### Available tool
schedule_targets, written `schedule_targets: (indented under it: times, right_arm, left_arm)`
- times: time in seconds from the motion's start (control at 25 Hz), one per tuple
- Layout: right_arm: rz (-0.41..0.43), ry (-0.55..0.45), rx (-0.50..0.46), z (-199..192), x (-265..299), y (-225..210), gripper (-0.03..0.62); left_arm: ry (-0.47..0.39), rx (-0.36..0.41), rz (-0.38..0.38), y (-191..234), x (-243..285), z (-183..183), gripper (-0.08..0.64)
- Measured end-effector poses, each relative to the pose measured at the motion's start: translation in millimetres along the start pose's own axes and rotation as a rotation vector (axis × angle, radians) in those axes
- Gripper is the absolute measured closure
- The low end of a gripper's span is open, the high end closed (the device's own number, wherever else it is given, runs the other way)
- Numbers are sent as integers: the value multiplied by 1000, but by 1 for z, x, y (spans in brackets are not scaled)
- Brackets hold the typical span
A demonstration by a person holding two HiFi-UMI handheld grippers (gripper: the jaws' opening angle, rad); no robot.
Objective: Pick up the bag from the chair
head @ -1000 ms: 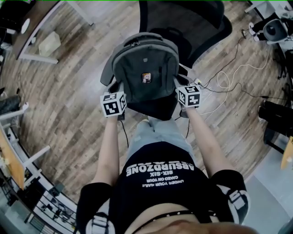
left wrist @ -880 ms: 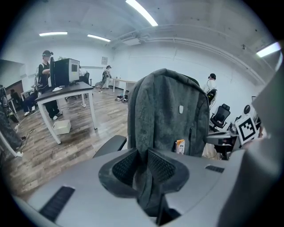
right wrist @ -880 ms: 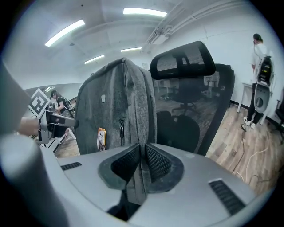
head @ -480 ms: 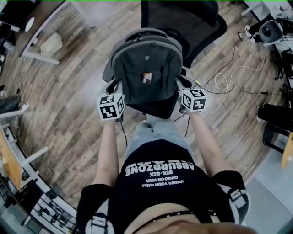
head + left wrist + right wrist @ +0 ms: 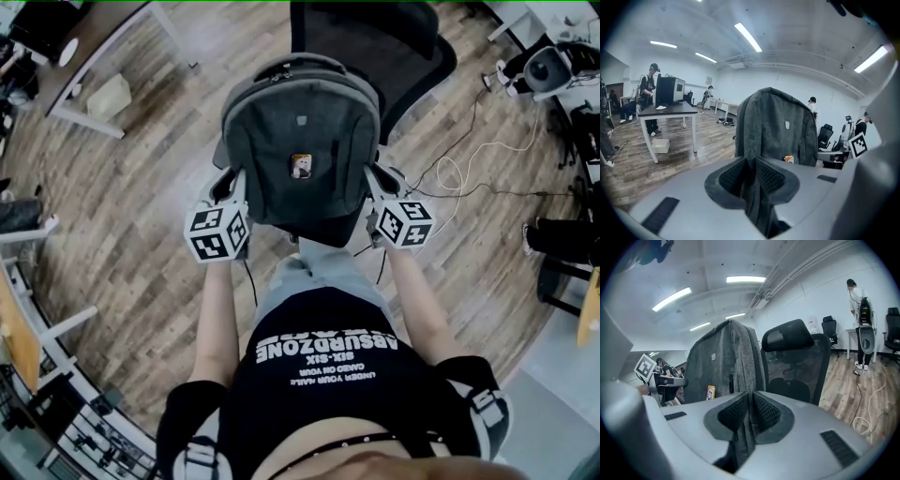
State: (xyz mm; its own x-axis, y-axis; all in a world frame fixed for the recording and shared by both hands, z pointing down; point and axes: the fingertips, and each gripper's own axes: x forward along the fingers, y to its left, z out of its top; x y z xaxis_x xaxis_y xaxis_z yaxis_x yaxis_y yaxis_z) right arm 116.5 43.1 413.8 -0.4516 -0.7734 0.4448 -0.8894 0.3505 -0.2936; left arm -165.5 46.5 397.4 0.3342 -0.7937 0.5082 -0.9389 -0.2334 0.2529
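Observation:
A dark grey backpack [image 5: 300, 141] with a small orange tag hangs upright in front of a black mesh office chair [image 5: 394, 42], held from both sides. My left gripper [image 5: 232, 180] is shut on a fold of the bag's fabric at its left edge. The pinched fabric shows between the ribbed pads [image 5: 769, 177] in the left gripper view, with the bag [image 5: 776, 124] rising behind. My right gripper [image 5: 375, 178] is shut on the bag's right edge. In the right gripper view the fabric runs between its pads [image 5: 765, 411], with the bag [image 5: 719, 364] and the chair [image 5: 799, 364] beyond.
A dark desk [image 5: 89, 37] with a pale box [image 5: 105, 94] under it stands at the upper left. White and black cables [image 5: 464, 173] lie on the wood floor to the right, near a black stand [image 5: 562, 239]. Several people [image 5: 649, 91] stand at desks farther off.
Both grippers have risen with the backpack, which now sits higher and larger in the head view. The marker cubes have spread slightly apart and toward the frame's bottom.

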Motion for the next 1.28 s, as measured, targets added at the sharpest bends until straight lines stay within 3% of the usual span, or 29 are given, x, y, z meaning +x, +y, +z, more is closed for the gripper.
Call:
schedule_targets:
  times: [0.44, 0.68, 0.84, 1.28]
  right_arm:
    - [64, -128, 56, 39, -42, 31, 538]
    - [125, -193, 87, 63, -71, 40, 538]
    - [162, -228, 87, 72, -87, 46, 538]
    - [209, -231, 125, 66, -104, 55, 538]
  left_arm:
    - [-137, 36, -82, -18, -52, 51, 483]
    - [-204, -2, -118, -35, -73, 80, 483]
    - [-251, 19, -142, -45, -86, 96, 483]
    - [-272, 26, -146, -54, -106, 97, 483]
